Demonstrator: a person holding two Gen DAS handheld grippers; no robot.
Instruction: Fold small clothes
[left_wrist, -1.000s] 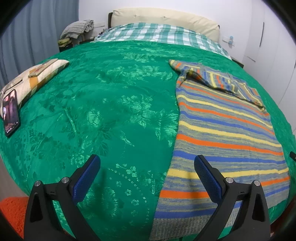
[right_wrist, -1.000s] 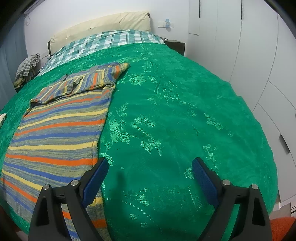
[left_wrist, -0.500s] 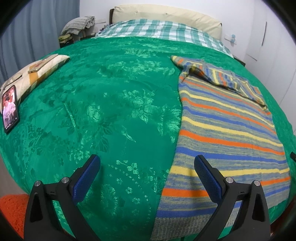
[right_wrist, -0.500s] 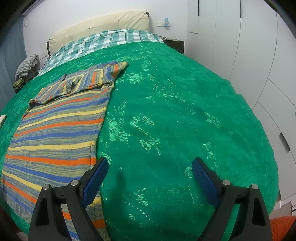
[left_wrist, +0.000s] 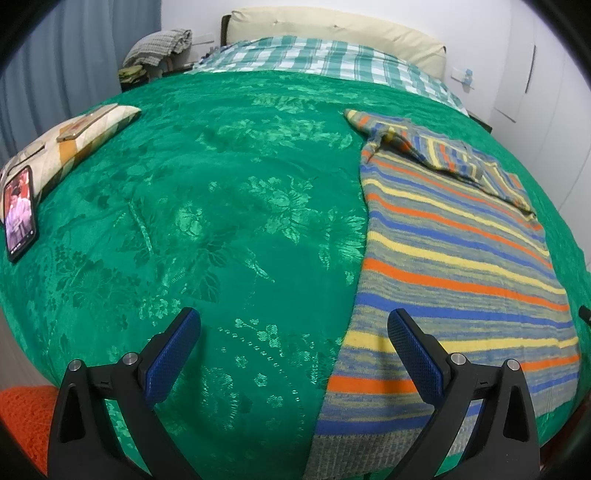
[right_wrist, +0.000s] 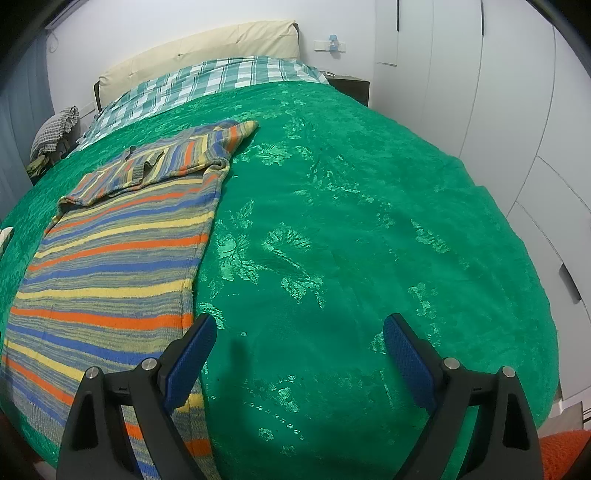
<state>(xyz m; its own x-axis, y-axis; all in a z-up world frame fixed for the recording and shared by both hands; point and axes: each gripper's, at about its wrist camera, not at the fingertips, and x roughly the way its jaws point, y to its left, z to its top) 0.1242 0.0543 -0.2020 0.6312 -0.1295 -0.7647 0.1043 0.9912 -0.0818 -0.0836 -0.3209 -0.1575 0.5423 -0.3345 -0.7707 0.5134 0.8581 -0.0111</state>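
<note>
A striped knit sweater (left_wrist: 454, 258) in orange, blue, yellow and grey lies flat on the green bedspread (left_wrist: 229, 221), its sleeves folded across the top end. In the right wrist view the sweater (right_wrist: 110, 266) lies at the left. My left gripper (left_wrist: 293, 345) is open and empty, just above the bed's near edge; its right finger is over the sweater's lower left edge. My right gripper (right_wrist: 299, 349) is open and empty over bare bedspread (right_wrist: 369, 221), its left finger at the sweater's right edge.
A phone (left_wrist: 19, 212) with a lit screen and a patterned cushion (left_wrist: 74, 140) lie at the bed's left edge. Checked sheet (left_wrist: 325, 62) and cream headboard at the far end. White wardrobe doors (right_wrist: 498, 92) stand to the right. An orange mat (left_wrist: 22, 417) lies below.
Both grippers have drifted slightly forward and lower over the bed's near edge. Both stay open. The sweater has not moved.
</note>
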